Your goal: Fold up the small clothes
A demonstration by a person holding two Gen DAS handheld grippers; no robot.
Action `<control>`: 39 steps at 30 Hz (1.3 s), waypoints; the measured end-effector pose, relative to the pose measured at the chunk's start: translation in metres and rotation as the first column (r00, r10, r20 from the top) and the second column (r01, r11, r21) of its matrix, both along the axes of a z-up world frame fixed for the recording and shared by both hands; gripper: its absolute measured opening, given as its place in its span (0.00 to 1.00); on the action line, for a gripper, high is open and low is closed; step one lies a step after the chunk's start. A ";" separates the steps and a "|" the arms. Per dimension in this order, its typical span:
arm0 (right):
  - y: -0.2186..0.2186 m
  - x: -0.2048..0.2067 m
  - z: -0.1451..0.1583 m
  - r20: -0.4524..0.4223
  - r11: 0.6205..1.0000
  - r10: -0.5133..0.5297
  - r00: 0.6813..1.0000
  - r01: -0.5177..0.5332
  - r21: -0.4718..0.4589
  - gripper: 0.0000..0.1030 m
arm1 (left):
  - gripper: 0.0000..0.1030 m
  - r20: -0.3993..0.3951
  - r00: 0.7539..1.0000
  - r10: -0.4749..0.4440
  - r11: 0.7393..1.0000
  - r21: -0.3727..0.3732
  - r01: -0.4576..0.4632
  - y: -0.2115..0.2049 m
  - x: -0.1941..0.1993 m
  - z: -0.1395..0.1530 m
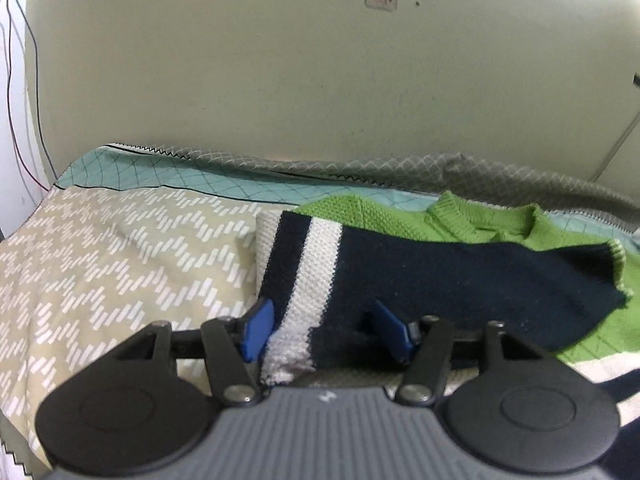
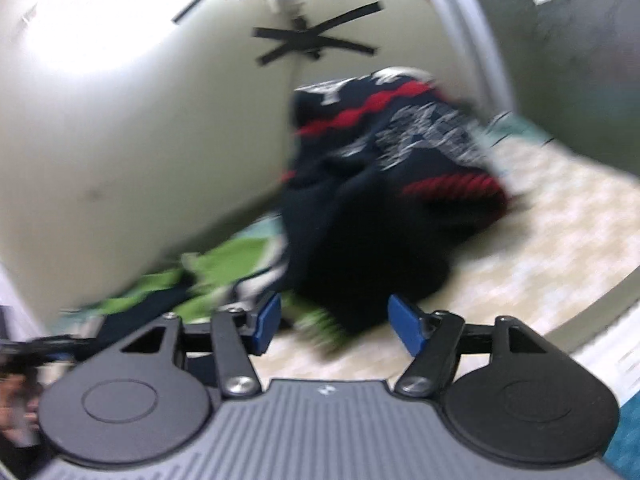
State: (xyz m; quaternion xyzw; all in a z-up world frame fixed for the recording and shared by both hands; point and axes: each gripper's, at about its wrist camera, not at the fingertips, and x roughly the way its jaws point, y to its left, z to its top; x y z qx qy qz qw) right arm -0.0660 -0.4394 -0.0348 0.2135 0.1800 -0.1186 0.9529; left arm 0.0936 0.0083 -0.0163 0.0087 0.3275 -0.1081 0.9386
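A knit sweater with a green body [image 1: 380, 216] lies on the bed, and its navy sleeve with white stripes [image 1: 460, 276] is folded across it. My left gripper [image 1: 324, 332] sits low over the near end of that sleeve. The striped cloth lies between its blue pads [image 1: 258, 330], which stand apart and do not pinch it. The right wrist view is blurred. There my right gripper [image 2: 334, 326] is open and empty, above the sheet in front of a heap of dark clothes with red stripes [image 2: 384, 184]. The green sweater [image 2: 224, 264] shows to its left.
The bed has a beige patterned sheet [image 1: 100, 260], with a teal and grey cover [image 1: 168, 176] bunched along the pale wall [image 1: 240, 80]. Cables [image 1: 16, 120] hang at the far left. Black tape [image 2: 316, 44] crosses the wall above the heap.
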 end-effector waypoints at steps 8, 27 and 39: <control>-0.007 0.049 0.015 -0.094 0.998 -0.043 0.995 0.039 -0.039 0.41 | 0.64 0.004 1.000 -0.004 0.990 -0.139 0.004 0.021 0.003 0.004; 0.167 0.164 0.149 -0.007 0.794 0.603 0.798 -0.599 0.104 0.10 | 0.67 0.060 0.998 -0.030 0.921 -0.387 0.051 0.063 -0.020 0.042; 0.180 0.212 0.085 -0.113 0.818 0.575 0.810 -0.572 0.064 0.56 | 0.68 -0.071 0.996 0.051 0.876 -0.476 -0.079 0.101 0.005 0.023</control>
